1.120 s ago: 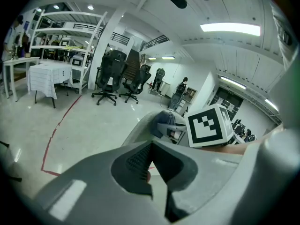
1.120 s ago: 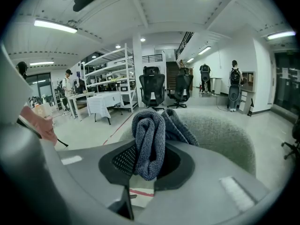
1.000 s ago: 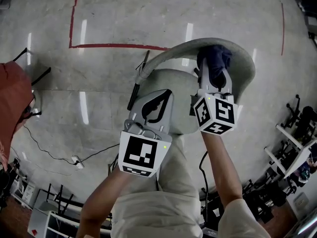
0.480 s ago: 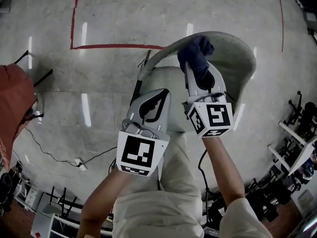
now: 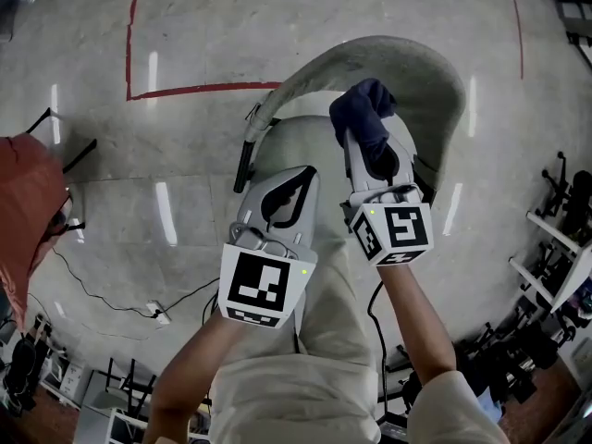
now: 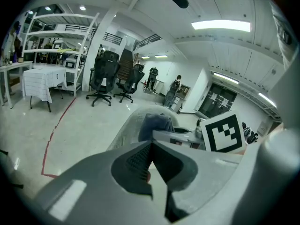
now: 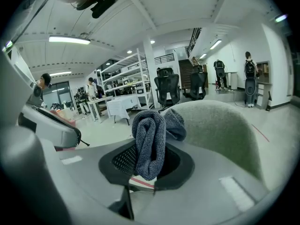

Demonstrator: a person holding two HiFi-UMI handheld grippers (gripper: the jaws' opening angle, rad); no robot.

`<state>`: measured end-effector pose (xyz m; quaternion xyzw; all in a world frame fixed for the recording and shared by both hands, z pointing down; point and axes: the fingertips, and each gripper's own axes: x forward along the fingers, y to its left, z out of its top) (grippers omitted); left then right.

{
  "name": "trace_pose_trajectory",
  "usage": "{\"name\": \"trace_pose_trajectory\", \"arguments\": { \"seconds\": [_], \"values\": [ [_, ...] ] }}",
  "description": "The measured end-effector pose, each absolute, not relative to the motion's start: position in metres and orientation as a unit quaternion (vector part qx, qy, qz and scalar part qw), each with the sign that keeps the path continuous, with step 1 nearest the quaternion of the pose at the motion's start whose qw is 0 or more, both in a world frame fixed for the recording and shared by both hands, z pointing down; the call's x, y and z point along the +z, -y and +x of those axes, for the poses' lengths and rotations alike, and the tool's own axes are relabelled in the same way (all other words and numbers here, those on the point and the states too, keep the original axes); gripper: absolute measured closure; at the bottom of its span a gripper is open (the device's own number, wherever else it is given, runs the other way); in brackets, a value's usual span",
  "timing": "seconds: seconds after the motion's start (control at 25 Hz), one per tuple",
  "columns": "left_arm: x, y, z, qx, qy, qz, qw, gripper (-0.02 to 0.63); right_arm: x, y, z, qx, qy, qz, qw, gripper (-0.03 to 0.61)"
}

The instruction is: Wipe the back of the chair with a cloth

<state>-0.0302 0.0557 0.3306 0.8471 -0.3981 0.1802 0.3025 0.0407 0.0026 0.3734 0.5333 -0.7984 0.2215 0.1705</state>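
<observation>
Both up: right hand-held gripper (image 5: 373,151) pinches the cloth (image 5: 361,114) by the chair back (image 5: 416,67); left hand-held gripper (image 5: 289,195) is pressed together, empty. Mid-wipe I reckon, so next it's press on and sweep.

The right gripper (image 5: 372,144) clamps a bunched dark blue cloth (image 5: 363,109), held at the inner face of the grey chair's curved backrest (image 5: 421,63), near its middle. The left gripper (image 5: 294,181), jaws together, hovers over the left side of the seat (image 5: 310,146). Red floor tape (image 5: 199,90) lies beyond.

Steep overhead head view; close gripper views; chair (image 5: 435,86) in all.
</observation>
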Motion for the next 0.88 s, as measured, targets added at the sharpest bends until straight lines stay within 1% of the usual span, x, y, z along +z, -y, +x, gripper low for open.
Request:
{"name": "trace_pose_trajectory", "arguments": {
  "seconds": [0.56, 0.88],
  "values": [
    [0.332, -0.063, 0.019, 0.192, 0.36, 0.864, 0.296, 0.614, 0.382, -0.028, 0.147, 0.243, 0.72, 0.628, 0.168, 0.49],
    [0.335, -0.07, 0.046, 0.2, 0.338, 0.871, 0.294, 0.614, 0.397, -0.051, 0.214, 0.252, 0.643, 0.699, 0.185, 0.491]
  ]
}}
